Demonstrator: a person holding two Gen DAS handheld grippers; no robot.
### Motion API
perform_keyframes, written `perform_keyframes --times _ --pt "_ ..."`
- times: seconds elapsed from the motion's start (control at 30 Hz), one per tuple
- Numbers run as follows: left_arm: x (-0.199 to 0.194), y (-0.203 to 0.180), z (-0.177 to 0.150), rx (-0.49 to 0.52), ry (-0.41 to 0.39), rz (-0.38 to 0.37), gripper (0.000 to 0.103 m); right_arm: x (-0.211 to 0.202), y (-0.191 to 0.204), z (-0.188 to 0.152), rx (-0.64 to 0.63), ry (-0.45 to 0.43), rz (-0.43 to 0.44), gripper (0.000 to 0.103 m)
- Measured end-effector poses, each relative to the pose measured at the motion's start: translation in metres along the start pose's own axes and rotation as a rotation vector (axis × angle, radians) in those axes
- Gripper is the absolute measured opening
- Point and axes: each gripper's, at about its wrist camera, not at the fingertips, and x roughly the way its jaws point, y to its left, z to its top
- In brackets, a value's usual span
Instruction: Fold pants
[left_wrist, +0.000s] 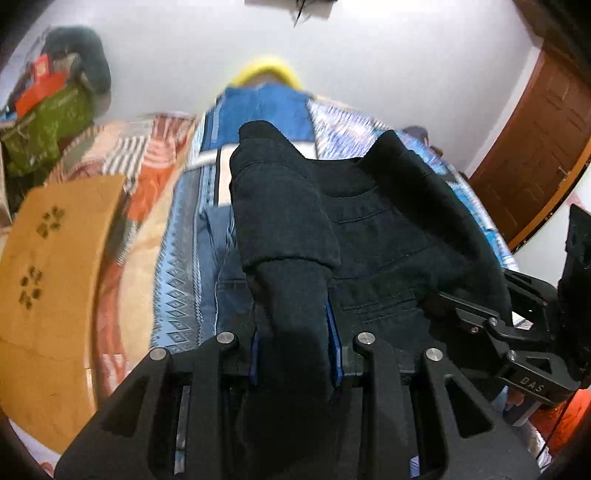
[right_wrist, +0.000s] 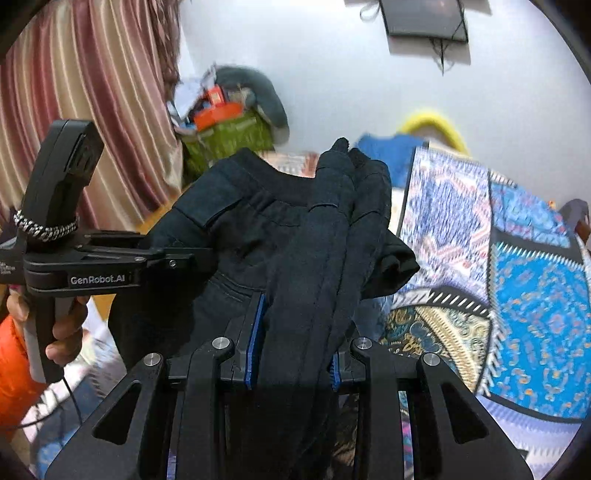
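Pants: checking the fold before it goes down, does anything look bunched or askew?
Yes. The black pants hang between both tongs, left and right, each clamping a thick bunched wad rather than a flat edge. Near the right tongs a loose fold sticks out sideways, so the layers look uneven.

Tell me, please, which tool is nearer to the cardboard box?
Left. The cardboard box lies just to the left tool's left; the right tool holds the pants on the far side, farther away.

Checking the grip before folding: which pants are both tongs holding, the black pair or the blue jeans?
The black pants, clamped in left tongs and right tongs; the blue jeans lie flat underneath.
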Motion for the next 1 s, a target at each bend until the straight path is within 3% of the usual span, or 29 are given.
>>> perform_keyframes --times 0.2,0.4,0.67,0.83,1.0 --pt "0.061 0.027 -0.02 -0.063 0.105 -0.027 0.032 0.043 -0.012 -0.015 0.002 0.162 -0.018 0.027" --pt "0.041 0.033 -0.03 -0.059 0.091 -0.007 0.04 0.027 -0.018 -0.026 -0.02 0.19 -0.036 0.033" --pt "-0.034 0.027 -0.028 -0.043 0.027 0.088 0.04 -0.025 -0.013 -0.021 -0.029 0.139 -0.084 0.033" --pt "-0.11 -0.003 -0.031 -0.02 -0.064 0.121 0.04 -0.082 0.005 -0.008 -0.045 0.046 -0.097 0.033" --pt "-0.199 -0.056 -0.046 0.067 -0.194 0.158 0.04 -0.159 0.042 0.001 -0.075 -0.089 -0.09 0.033"
